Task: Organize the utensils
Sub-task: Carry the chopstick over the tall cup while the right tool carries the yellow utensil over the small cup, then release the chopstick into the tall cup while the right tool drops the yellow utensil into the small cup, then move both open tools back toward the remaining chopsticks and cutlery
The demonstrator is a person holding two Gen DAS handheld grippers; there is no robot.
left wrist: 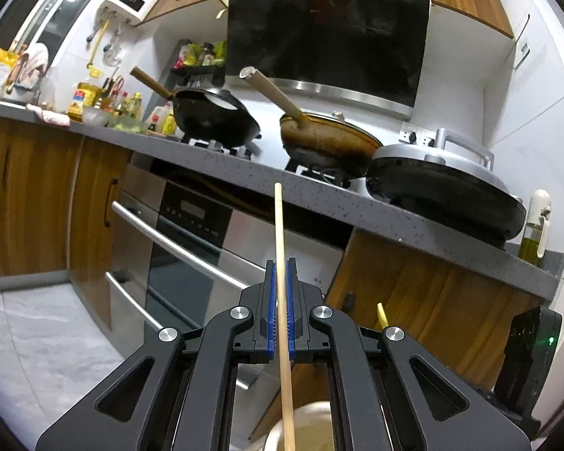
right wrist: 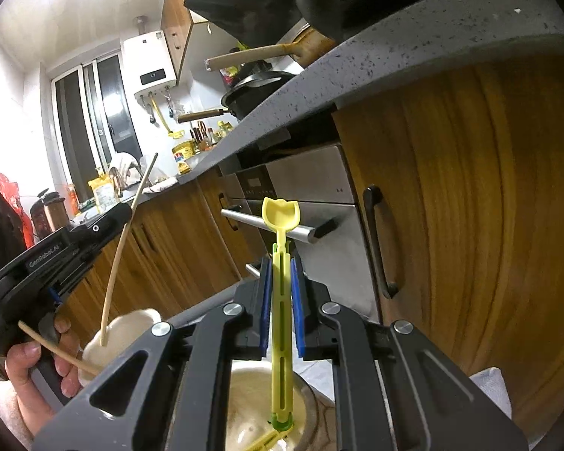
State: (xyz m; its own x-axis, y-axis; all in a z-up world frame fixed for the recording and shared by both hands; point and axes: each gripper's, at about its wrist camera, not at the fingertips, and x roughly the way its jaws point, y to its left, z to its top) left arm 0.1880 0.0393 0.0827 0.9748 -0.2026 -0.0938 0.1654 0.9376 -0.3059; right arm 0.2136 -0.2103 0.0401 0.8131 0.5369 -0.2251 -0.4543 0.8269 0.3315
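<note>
Chopstick: 1 pale wooden chopstick [left wrist: 282,285] stands near-upright, clamped between the blue pads of the left gripper [left wrist: 281,263], its lower end over a cream cup [left wrist: 308,428].
Yellow utensil: a slotted yellow plastic utensil [right wrist: 282,300] is clenched in the right gripper [right wrist: 282,263], scoop end up, foot down in a cream container [right wrist: 252,409].
Second cup: at left in the right wrist view, a pale cup [right wrist: 131,325] holds the chopstick's tip; another stick [right wrist: 60,349] lies across it.
Surface: grey speckled surface [left wrist: 319,191] beyond carries 2 woks [left wrist: 214,116] and a griddle pan [left wrist: 443,188].
Below: steel oven [left wrist: 191,233] and wood cabinets [left wrist: 432,300].
</note>
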